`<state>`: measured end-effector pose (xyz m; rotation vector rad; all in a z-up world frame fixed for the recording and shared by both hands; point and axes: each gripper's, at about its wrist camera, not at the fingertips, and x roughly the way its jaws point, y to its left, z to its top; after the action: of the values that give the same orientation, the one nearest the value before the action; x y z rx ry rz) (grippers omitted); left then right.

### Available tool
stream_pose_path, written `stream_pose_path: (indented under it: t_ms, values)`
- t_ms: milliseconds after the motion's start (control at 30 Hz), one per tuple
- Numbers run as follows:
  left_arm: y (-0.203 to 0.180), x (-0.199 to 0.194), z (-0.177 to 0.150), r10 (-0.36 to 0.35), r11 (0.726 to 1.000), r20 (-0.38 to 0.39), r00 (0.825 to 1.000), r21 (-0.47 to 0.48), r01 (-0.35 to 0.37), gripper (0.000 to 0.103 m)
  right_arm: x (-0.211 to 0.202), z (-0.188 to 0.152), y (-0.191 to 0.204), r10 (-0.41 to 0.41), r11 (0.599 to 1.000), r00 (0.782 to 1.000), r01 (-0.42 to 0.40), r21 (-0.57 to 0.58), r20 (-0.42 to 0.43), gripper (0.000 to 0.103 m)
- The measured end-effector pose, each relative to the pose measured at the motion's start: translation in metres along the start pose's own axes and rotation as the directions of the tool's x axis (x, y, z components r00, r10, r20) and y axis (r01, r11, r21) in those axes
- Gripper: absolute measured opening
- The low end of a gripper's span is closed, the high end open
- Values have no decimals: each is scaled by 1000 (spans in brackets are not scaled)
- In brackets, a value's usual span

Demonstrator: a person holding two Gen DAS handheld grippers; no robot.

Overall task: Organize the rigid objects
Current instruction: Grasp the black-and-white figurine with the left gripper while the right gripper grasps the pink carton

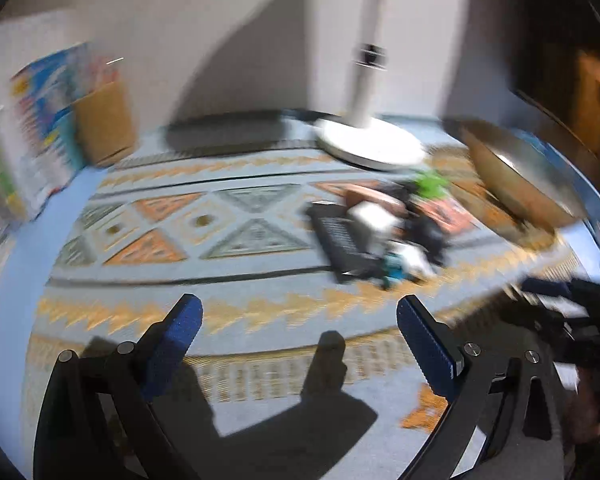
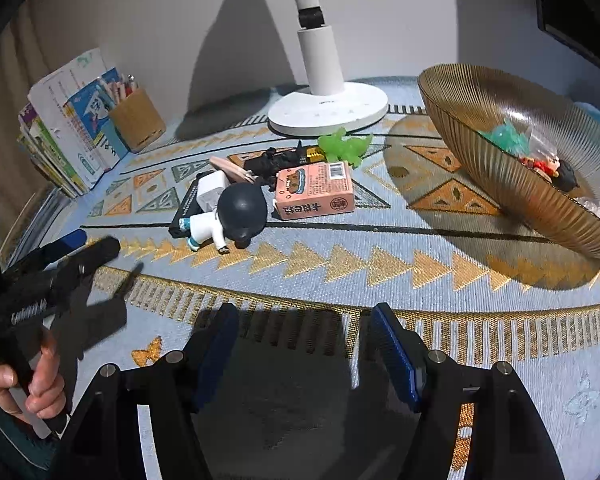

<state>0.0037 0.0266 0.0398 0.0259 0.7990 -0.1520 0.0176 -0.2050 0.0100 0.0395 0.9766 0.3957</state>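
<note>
A pile of small objects lies on the patterned cloth: a figurine with a round black head [image 2: 240, 208], a pink carton [image 2: 316, 190], a green toy dinosaur [image 2: 344, 146], a black toy [image 2: 276, 160], a white charger [image 2: 212, 194] and a flat black device [image 2: 182, 218]. My right gripper [image 2: 304, 328] hangs open and empty, short of the pile. In the left wrist view the pile [image 1: 372, 236] is blurred, ahead and to the right. My left gripper [image 1: 300, 320] is wide open over bare cloth. It also shows at the left [image 2: 72, 248], held by a hand [image 2: 20, 384].
A ribbed amber glass bowl [image 2: 500, 168] at the right holds a teal piece [image 2: 504, 136] and a small red figure [image 2: 544, 166]. A white lamp base [image 2: 328, 114] stands behind the pile. A brown pen holder [image 2: 136, 120] and leaning books [image 2: 68, 128] are at the back left.
</note>
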Motion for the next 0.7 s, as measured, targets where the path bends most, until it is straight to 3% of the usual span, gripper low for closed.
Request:
stream_pose_path:
  t_ms: [100, 233, 333, 400, 467, 533, 700]
  values:
    - [-21, 3, 10, -64, 989, -19, 998, 130, 66, 98, -3, 12, 5, 12, 999, 999, -14, -40, -45, 67]
    - [-42, 13, 25, -103, 967, -20, 994, 231, 105, 97, -12, 32, 18, -63, 985, 998, 61, -162, -3, 67]
    - [-54, 27, 30, -111, 952, -44, 993, 283, 119, 85, -4, 43, 16, -75, 977, 997, 72, -199, -9, 67]
    - [-59, 37, 31, -106, 945, -74, 992, 303, 123, 80, 7, 49, 9, -45, 982, 998, 38, -183, -38, 67]
    - [-63, 45, 31, -129, 938, -98, 987, 312, 153, 80, 17, 55, 2, 9, 989, 998, -18, -144, -63, 57]
    - [-65, 51, 32, -126, 932, -104, 987, 327, 153, 80, 24, 63, -4, 61, 993, 996, -67, -99, -61, 56]
    - [-78, 65, 28, -98, 918, -135, 986, 371, 142, 65, 40, 81, -8, 38, 996, 999, -40, -74, -31, 56]
